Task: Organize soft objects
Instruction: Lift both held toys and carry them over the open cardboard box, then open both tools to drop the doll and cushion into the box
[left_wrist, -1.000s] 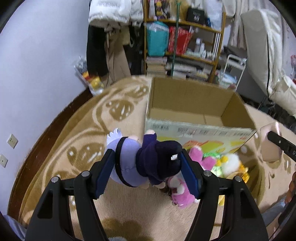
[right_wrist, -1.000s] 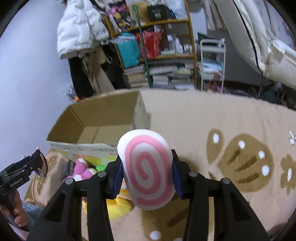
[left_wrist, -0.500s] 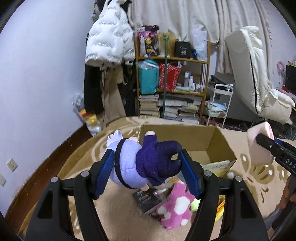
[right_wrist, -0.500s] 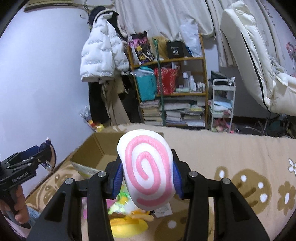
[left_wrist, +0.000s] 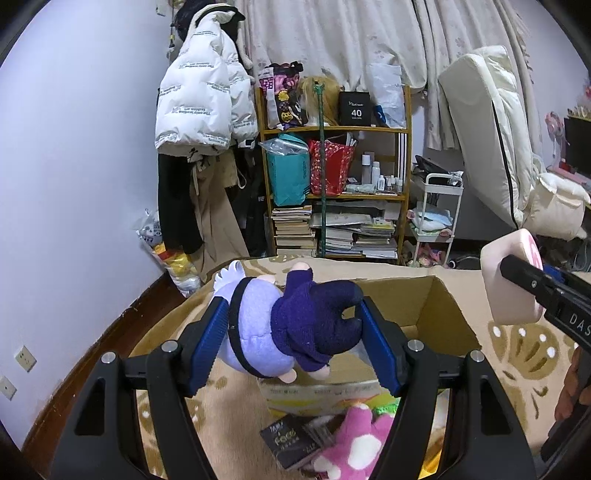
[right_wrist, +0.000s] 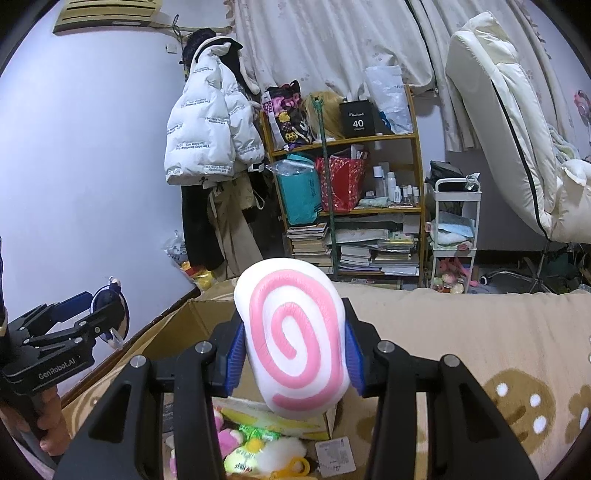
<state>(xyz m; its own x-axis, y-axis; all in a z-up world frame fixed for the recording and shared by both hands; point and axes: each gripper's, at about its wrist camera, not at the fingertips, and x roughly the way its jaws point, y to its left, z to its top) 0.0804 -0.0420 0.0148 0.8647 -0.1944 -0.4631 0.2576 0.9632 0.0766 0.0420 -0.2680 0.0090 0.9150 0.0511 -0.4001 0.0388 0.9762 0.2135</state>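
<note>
one black booklet (left_wrist: 291, 439), left view only

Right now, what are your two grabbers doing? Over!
Left gripper shut on purple plush doll. Right gripper shut on pink swirl cushion. Both above the open cardboard box. Nothing blocking the box.

Two grippers are in view, the left gripper (left_wrist: 293, 332) and the right gripper (right_wrist: 293, 354), each clamping one soft item: one purple plush doll (left_wrist: 284, 328) and one white cushion with a pink swirl (right_wrist: 295, 339). One open cardboard box (left_wrist: 439, 314) stands on the carpet, with one pink plush (left_wrist: 354, 446) and one dark booklet (left_wrist: 288, 439) at its foot. One white puffer jacket (left_wrist: 199, 107), one wooden shelf unit (left_wrist: 404, 173) and one white trolley (right_wrist: 456, 236) stand along the wall.
</note>
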